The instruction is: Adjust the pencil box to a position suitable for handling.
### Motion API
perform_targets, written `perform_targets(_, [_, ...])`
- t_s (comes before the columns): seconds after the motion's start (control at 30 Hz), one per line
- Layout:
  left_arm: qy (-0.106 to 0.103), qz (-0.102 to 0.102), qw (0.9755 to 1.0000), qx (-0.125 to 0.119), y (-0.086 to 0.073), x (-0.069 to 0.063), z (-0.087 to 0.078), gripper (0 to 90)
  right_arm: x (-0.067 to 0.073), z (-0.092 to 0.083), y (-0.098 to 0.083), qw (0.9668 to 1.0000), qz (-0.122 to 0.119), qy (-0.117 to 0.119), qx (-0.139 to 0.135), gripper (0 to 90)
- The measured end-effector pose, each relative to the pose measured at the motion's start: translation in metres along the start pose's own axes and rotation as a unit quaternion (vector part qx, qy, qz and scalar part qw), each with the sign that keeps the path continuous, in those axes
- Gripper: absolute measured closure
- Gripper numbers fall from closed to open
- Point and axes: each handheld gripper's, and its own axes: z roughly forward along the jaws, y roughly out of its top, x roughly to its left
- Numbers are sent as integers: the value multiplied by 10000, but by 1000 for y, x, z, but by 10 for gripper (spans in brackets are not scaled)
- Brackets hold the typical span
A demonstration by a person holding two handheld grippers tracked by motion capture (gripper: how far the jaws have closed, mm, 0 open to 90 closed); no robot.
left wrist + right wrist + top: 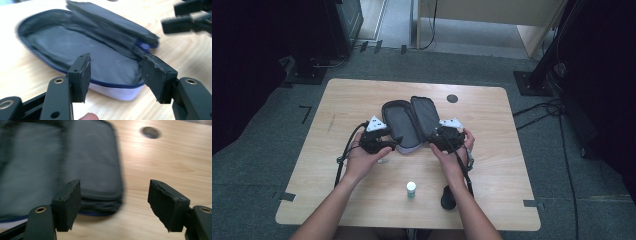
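Two grippers flank the open pouch point(409, 122) at the centre of the frame. Our left gripper point(396, 141) and right gripper point(432, 139) both have jaws spread, pinching nothing. We judge that each flap should be held near its zip edge so the pouch stays flat. A small bottle point(411, 189) stands lower on the wooden desk point(492, 165); grey carpet surrounds it.

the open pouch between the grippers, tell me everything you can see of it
The pouch is a dark grey, soft fabric case with rounded ends, unzipped and spread open like a book on the wooden table. Its lining is grey, a blue zip edge runs round the rim, and the outside near the front looks white. It seems empty. Neither the left gripper nor the right gripper clamps it.
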Motion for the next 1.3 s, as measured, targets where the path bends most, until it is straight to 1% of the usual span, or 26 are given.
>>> perform_targets(0.03, [80,8,10000,-12,0,2,-2,412,0,0,0,10000,0,0,0,263])
perform_targets(0.07, [186,-19,9998,1,-1,7,-4,394,13,1,1,9997,-59,221,128,202])
perform_targets(0.1, [251,-39,9997,24,-1,9,-4,388,17,2,1,9995,-92,252,156,173])
perform_targets(0.13, [251,-39,9997,24,-1,9,-4,384,23,5,1,9994,-168,216,215,131])
perform_targets(0.17, [351,-85,9993,44,-4,12,-6,383,28,9,1,9991,-245,175,287,120])
perform_targets(0.2, [351,-85,9993,44,-4,12,-6,382,28,9,1,9991,-245,175,287,120])
perform_targets(0.23, [366,-127,9992,39,-5,14,-7,382,33,16,-1,9985,-267,191,448,89])
perform_targets(0.3, [414,-119,9990,72,-7,18,-8,382,35,22,-3,9980,-296,70,548,71])
perform_targets(0.47, [465,-164,9988,68,-7,22,-9,382,33,27,-4,9972,-422,-152,600,68])
perform_targets(0.5, [472,-173,9987,68,-8,23,-10,383,29,28,-5,9955,-596,-334,661,68])
perform_targets(0.57, [490,-165,9986,80,-8,25,-10,383,24,30,-7,9942,-678,-462,692,68])
perform_targets(0.63, [494,-163,9986,96,-9,25,-10,383,21,31,-7,9936,-711,-524,708,67])
perform_targets(0.7, [523,-174,9984,106,-10,25,-9,382,9,31,-8,9914,-792,-758,716,69])
perform_targets(0.8, [532,-164,9984,139,-11,25,-9,382,1,30,-7,9903,-776,-894,728,80])
perform_targets(0.83, [553,-157,9982,149,-11,26,-8,382,-5,26,-5,9927,-556,-804,709,120])
perform_targets(0.87, [557,-156,9982,156,-11,26,-8,382,-5,26,-5,9927,-556,-804,709,120])
perform_targets(0.9, [567,-184,9981,158,-11,26,-7,382,-10,19,-2,9953,-309,-644,655,127])
perform_targets(0.93, [586,-201,9980,152,-11,26,-7,383,-11,16,-1,9962,-211,-555,640,136])
perform_targets(1.0, [606,-205,9978,156,-11,27,-6,383,-12,8,-1,9972,151,-343,640,178])
perform_targets(1.03, [635,-220,9976,156,-11,28,-6,383,-13,5,-2,9972,339,-203,635,233])
perform_targets(1.07, [653,-247,9974,162,-11,28,-6,383,-13,5,-2,9972,339,-203,635,233])
perform_targets(1.1, [679,-247,9972,171,-12,29,-5,384,-12,2,-6,9961,603,64,635,316])
perform_targets(1.13, [690,-251,9972,171,-12,29,-5,384,-12,2,-6,9961,603,64,635,316])
perform_targets(1.17, [709,-251,9970,169,-12,30,-5,383,-11,1,-9,9949,752,212,645,370])
perform_targets(1.23, [718,-252,9970,168,-12,30,-5,383,-12,1,-10,9944,796,243,650,390])
perform_targets(1.3, [755,-240,9967,157,-11,31,-5,383,-14,3,-13,9905,1037,479,767,470])
